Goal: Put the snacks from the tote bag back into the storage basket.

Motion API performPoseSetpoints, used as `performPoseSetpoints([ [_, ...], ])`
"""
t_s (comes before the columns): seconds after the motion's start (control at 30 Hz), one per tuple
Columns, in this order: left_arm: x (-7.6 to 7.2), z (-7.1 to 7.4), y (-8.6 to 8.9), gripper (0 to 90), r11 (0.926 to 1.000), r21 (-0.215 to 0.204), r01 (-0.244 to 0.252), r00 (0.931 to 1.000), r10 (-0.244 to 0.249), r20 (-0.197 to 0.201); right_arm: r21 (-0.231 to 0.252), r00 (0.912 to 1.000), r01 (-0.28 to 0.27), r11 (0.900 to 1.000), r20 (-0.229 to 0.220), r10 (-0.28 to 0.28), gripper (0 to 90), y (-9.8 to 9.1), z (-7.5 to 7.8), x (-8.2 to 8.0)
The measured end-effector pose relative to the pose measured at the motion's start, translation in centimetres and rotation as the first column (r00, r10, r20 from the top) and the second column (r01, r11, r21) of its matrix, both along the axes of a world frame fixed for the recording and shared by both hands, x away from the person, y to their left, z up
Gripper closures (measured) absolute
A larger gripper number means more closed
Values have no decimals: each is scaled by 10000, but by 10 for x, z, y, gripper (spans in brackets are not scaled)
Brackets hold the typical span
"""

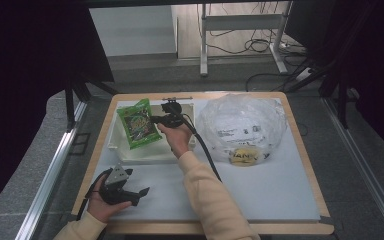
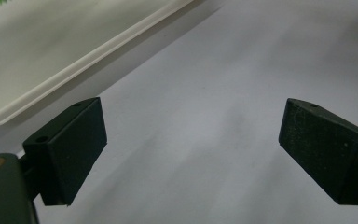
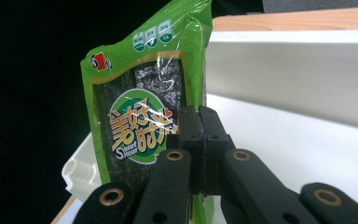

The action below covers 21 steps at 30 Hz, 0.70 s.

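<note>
Right gripper (image 3: 200, 140), jaws clenched on the green snack packet (image 3: 144, 107), should lower it flat into the white tray (image 1: 117, 142) before releasing, while the left gripper (image 1: 141, 194) rests near, jaws released.

The right tongs (image 1: 156, 119) reach forward on an outstretched, sleeved forearm, jaws pressed together. The left tongs (image 1: 139, 195) sit low near the person's body (jaws spread wide), cupped in the left hand (image 1: 100, 200).

Snack packet (image 3: 142, 126) bottom hidden behind right claw (image 3: 200, 154); yellow item (image 1: 243, 156) in bag perhaps blurred.
</note>
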<state>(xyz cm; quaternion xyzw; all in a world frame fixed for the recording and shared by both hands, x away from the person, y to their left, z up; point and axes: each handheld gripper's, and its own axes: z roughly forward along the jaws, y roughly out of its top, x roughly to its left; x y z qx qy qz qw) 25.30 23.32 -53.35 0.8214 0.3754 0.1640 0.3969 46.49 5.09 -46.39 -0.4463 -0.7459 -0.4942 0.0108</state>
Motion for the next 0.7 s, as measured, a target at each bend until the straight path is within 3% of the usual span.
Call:
performPoseSetpoints([
  [0.7, 0, 1, 1, 78, 9999, -104, 66, 10000, -66, -28, -374, 9985, 285, 9989, -454, -302, 898, 27, -31, 3],
])
